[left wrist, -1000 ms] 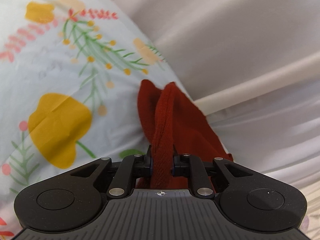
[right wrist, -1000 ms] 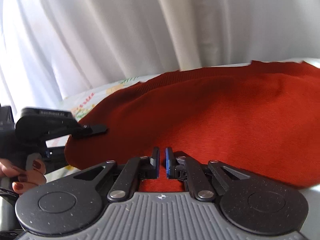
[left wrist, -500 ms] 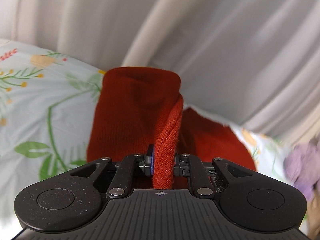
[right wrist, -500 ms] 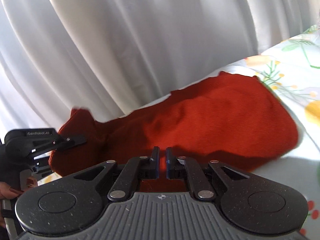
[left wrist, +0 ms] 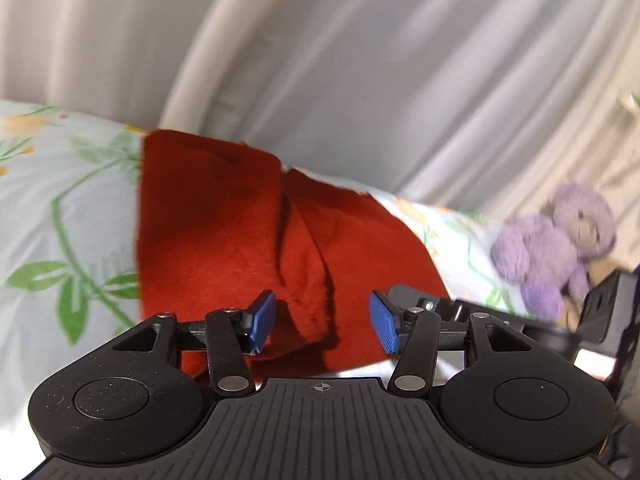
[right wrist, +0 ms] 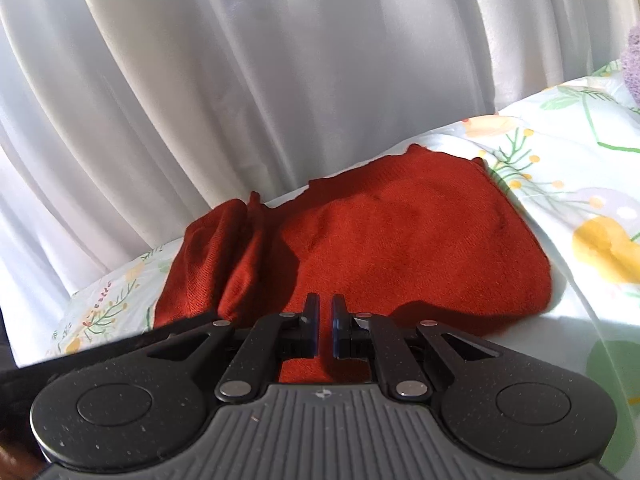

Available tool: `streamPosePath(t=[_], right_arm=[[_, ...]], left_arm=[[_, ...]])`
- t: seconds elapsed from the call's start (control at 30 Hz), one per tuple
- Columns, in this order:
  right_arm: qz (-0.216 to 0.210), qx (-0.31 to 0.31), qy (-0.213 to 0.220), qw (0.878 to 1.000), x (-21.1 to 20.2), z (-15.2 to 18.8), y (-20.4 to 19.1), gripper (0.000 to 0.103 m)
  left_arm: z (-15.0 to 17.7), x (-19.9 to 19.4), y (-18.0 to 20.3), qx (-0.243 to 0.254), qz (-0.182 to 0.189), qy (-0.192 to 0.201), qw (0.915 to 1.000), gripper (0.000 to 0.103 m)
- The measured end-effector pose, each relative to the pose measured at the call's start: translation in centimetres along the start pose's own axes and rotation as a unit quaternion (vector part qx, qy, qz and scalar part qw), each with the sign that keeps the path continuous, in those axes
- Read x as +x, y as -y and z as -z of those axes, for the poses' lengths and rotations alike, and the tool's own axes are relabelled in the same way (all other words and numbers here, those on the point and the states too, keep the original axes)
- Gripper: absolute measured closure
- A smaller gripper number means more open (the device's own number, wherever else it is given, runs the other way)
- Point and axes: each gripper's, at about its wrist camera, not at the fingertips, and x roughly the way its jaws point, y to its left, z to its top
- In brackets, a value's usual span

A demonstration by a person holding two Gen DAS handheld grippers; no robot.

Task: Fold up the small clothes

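Observation:
A small red knit garment [left wrist: 240,240] lies folded on a floral bedsheet [left wrist: 60,220] against white curtains. My left gripper [left wrist: 322,322] is open, its blue pads either side of a raised fold of the garment, not gripping it. In the right wrist view the same garment [right wrist: 400,240] lies spread on the sheet [right wrist: 580,184] with a bunched part at its left. My right gripper [right wrist: 325,330] is shut just above the garment's near edge; whether it pinches any cloth is hidden.
A purple stuffed toy [left wrist: 552,248] sits on the bed at the right of the left wrist view. The right gripper's body [left wrist: 520,320] shows beside my left fingers. White curtains [right wrist: 280,80] hang close behind the bed.
My left gripper has opened and let go of the red garment's fold, which now rests on the bed. The right view shifted; the garment lies flatter.

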Motion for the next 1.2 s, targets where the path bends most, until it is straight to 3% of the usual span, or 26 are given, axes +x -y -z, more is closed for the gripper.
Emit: streamPosePath(t=[0.07, 0.17, 0.23, 0.3, 0.4, 0.5, 0.53, 0.67, 0.77, 0.83, 0.9, 0.93, 1.03, 1.2], right_arm=[[-0.016, -0.007, -0.004, 1.000, 0.4, -0.3, -0.8, 0.097], [-0.046, -0.032, -0.014, 0.998, 1.1, -0.3, -2.8, 0.097], [-0.064, -0.051, -0.020, 0.996, 1.8, -0.2, -4.2, 0.097], [-0.078, -0.070, -0.025, 0.994, 2.4, 0.1, -5.4, 0.097], [-0.086, -0.085, -0.044, 0.992, 3.5, 0.6, -6.4, 0.097], [-0.076, -0.111, -0.091, 0.987, 5.1, 1.4, -6.6, 0.097], [-0.063, -0.124, -0.108, 0.984, 5.7, 1.8, -6.5, 0.098], [-0.075, -0.135, -0.107, 0.982, 5.6, 2.0, -6.1, 0.098], [-0.084, -0.129, -0.107, 0.982, 5.2, 1.7, -5.8, 0.098], [-0.096, -0.112, -0.097, 0.984, 4.8, 1.0, -5.3, 0.091], [-0.097, -0.089, -0.068, 0.989, 4.2, -0.2, -4.4, 0.040], [-0.096, -0.082, -0.057, 0.990, 4.1, -0.8, -4.1, 0.034], [-0.101, -0.047, -0.065, 0.992, 5.2, -2.6, -3.1, 0.034], [-0.145, 0.029, -0.115, 0.982, 9.7, -4.5, -1.8, 0.034]], left_arm=[[-0.5, -1.1, -1.2, -0.028, -0.058, 0.027, 0.9976, 0.044], [-0.9, -0.4, -3.3, -0.056, -0.159, 0.033, 0.9851, 0.045], [-0.7, 0.6, -4.4, -0.070, -0.192, 0.032, 0.9784, 0.046], [-0.1, 1.6, -5.1, -0.079, -0.194, 0.014, 0.9777, 0.047], [1.0, 2.5, -5.4, -0.089, -0.160, -0.003, 0.9830, 0.047], [1.5, 3.0, -5.3, -0.099, -0.143, -0.013, 0.9847, 0.047], [1.6, 3.0, -5.1, -0.096, -0.147, -0.013, 0.9844, 0.045], [1.0, 2.2, -4.2, -0.091, -0.173, -0.014, 0.9807, 0.039], [0.0, 0.9, -4.1, -0.072, -0.228, 0.008, 0.9710, 0.028], [-0.6, 0.2, -4.4, -0.055, -0.270, 0.033, 0.9608, 0.025], [-1.3, 0.5, -4.9, -0.038, -0.322, 0.039, 0.9453, 0.025], [-1.5, 0.8, -5.2, -0.036, -0.340, 0.039, 0.9390, 0.025], [-1.8, 2.5, -6.1, -0.041, -0.342, 0.029, 0.9383, 0.025], [-1.2, 5.2, -6.1, -0.022, -0.348, -0.004, 0.9374, 0.025]])
